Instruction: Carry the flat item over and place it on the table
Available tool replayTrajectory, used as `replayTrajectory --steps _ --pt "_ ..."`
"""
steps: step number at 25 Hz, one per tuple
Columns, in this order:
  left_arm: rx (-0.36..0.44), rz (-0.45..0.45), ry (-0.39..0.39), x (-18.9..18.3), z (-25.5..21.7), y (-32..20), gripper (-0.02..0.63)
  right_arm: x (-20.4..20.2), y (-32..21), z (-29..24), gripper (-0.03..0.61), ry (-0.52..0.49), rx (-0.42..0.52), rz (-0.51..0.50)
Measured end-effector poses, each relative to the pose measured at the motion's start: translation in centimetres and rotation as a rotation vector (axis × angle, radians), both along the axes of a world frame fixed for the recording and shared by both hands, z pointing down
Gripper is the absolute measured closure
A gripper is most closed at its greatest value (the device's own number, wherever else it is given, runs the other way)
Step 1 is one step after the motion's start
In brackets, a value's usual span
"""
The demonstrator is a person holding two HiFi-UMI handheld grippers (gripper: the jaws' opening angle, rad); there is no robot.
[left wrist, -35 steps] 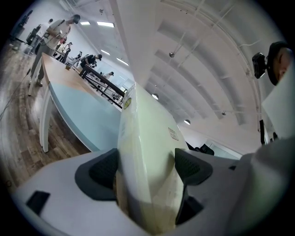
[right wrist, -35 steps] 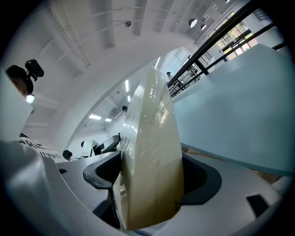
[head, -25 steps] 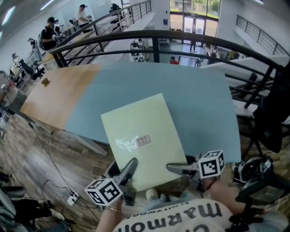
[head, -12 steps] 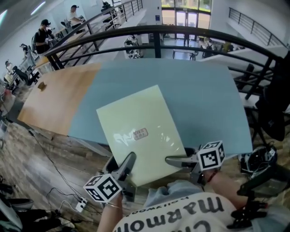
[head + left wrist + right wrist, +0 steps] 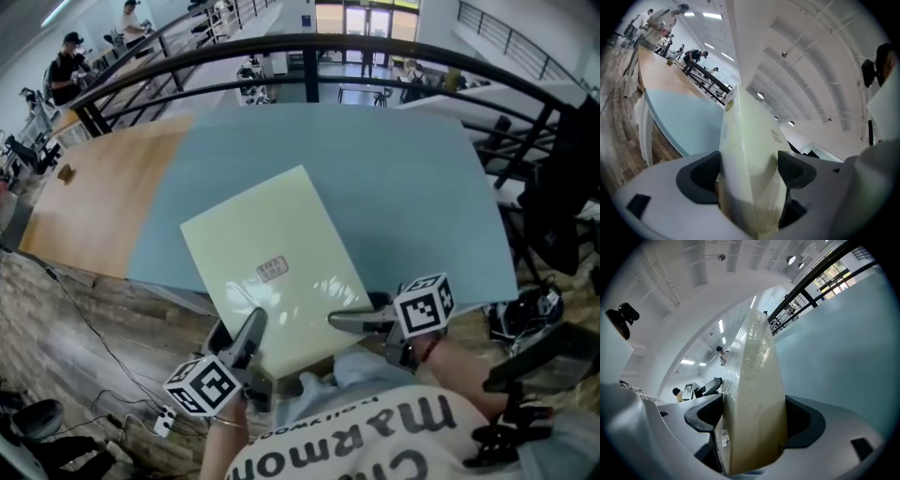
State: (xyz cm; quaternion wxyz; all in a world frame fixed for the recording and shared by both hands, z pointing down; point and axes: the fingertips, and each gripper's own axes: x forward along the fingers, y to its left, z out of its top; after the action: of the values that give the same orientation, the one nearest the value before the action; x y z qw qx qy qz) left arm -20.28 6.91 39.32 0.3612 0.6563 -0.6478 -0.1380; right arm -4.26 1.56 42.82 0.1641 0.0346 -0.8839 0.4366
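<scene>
The left claw (image 5: 251, 330) and right claw (image 5: 345, 321) are built alike. Each has a smooth pale grey moulded shell, dark ribbed pads (image 5: 705, 174) set into both jaws, and a white cube (image 5: 202, 386) printed with black square markers. The person wears a white shirt (image 5: 375, 450) with large dark lettering.

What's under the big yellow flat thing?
The blue table spreads beneath the far part of the flat board. Its near edge, held by the left tongs and right tongs, juts past the table. Whatever lies directly beneath is covered.
</scene>
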Motion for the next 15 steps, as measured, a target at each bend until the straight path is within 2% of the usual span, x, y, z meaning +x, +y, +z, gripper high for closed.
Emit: replayTrajectory --steps 10,15 --pt "-0.036 -0.075 0.02 -2.9 1.3 -2.2 0.233 -3.2 -3.3 1.1 0.201 0.019 -0.022 -0.058" --pt "-0.076 -0.105 0.027 -3.9 2.3 -4.4 0.233 -4.4 -5.7 2.3 0.201 0.027 -0.065 -0.087"
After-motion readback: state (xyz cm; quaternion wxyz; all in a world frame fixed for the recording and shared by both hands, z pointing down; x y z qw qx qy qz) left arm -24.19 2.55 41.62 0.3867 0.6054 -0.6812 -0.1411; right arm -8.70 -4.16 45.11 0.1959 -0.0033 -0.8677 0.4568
